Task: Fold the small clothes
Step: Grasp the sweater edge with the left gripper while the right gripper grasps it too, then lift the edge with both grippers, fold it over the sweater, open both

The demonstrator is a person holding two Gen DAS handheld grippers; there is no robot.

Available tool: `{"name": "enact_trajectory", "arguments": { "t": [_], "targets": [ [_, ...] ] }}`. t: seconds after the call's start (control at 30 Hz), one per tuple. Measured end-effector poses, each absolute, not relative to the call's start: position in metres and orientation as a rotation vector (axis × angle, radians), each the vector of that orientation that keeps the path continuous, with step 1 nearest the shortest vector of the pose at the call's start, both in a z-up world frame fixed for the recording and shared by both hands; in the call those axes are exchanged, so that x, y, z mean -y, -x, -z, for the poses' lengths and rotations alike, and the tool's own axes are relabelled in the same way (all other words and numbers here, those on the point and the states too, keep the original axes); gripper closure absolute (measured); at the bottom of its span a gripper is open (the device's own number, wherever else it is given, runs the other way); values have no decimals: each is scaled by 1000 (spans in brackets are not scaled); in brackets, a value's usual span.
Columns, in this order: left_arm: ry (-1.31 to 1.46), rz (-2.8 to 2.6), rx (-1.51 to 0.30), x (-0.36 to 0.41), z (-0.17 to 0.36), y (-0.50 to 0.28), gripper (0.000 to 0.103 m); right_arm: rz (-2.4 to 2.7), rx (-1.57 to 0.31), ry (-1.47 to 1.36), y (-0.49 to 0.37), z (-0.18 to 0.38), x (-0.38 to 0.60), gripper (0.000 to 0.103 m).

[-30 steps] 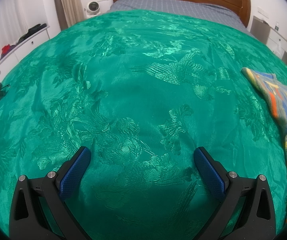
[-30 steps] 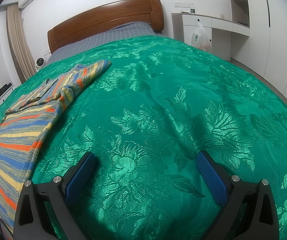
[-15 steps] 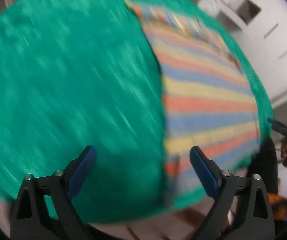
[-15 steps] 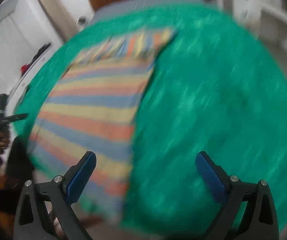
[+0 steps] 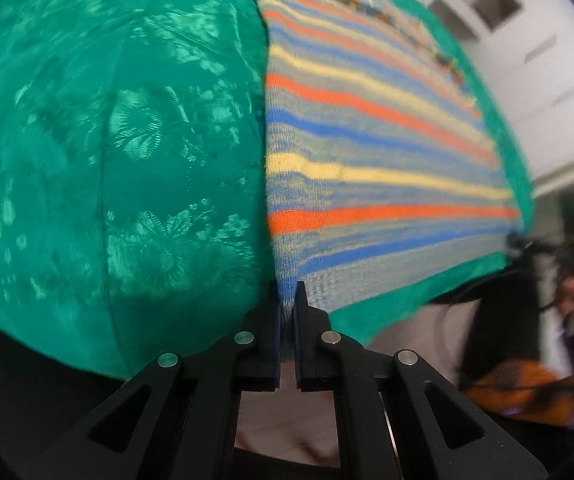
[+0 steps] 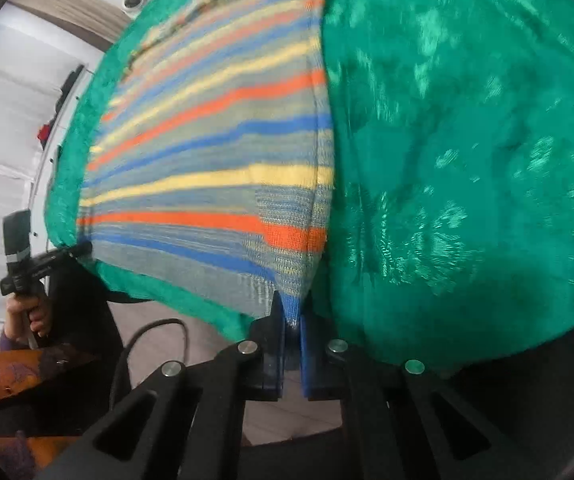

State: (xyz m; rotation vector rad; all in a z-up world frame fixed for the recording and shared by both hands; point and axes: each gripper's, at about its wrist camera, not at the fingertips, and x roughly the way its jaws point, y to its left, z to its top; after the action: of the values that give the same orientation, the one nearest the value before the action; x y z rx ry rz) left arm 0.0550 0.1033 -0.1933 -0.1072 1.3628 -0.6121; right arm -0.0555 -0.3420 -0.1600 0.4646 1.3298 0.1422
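A striped knit garment [image 5: 371, 152] in blue, orange, yellow and grey lies flat on the green bedspread [image 5: 119, 152], near the bed's foot edge. My left gripper [image 5: 287, 304] is shut on its near left hem corner. In the right wrist view the same striped garment [image 6: 215, 152] spreads to the left, and my right gripper [image 6: 291, 312] is shut on its near right hem corner. The far end of the garment, with the collar, is bunched and blurred at the top of both views.
The green bedspread [image 6: 467, 160] drops off at the bed's foot edge [image 5: 387, 312] just under both grippers. The other gripper and the hand that holds it show at the side of each view [image 6: 27, 256], [image 5: 567, 256]. White cupboards [image 5: 527, 40] stand beyond.
Both grippers swung from facing the bare bedspread to the garment's near hem. They were open a second ago and half a second ago; now each is shut on a hem corner.
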Motion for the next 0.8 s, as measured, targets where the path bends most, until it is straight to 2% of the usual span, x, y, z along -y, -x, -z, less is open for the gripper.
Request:
{"name": "enact_trajectory", "arguments": {
  "t": [0.17, 0.33, 0.47, 0.63, 0.67, 0.73, 0.77, 0.8],
  "targets": [
    [348, 689, -1236, -115, 137, -102, 101, -162, -1133, -561, 39, 108, 364, 97],
    [333, 656, -1078, -86, 93, -206, 101, -143, -941, -518, -42, 67, 393, 97],
    [289, 586, -1044, -50, 91, -304, 101, -115, -877, -493, -139, 60, 411, 97],
    [214, 490, -1042, -10, 115, -400, 100, -35, -885, -475, -245, 83, 438, 97],
    [213, 472, -1048, -5, 123, -413, 97, -21, -884, -495, -266, 94, 446, 97],
    [223, 389, -1077, -2, 143, -432, 83, -18, -877, -568, -293, 114, 457, 93],
    [235, 367, -1089, -4, 148, -437, 69, -1, -868, -602, -301, 123, 463, 86],
    [251, 353, -1091, -9, 150, -439, 61, 31, -864, -635, -307, 132, 470, 82]
  ]
}}
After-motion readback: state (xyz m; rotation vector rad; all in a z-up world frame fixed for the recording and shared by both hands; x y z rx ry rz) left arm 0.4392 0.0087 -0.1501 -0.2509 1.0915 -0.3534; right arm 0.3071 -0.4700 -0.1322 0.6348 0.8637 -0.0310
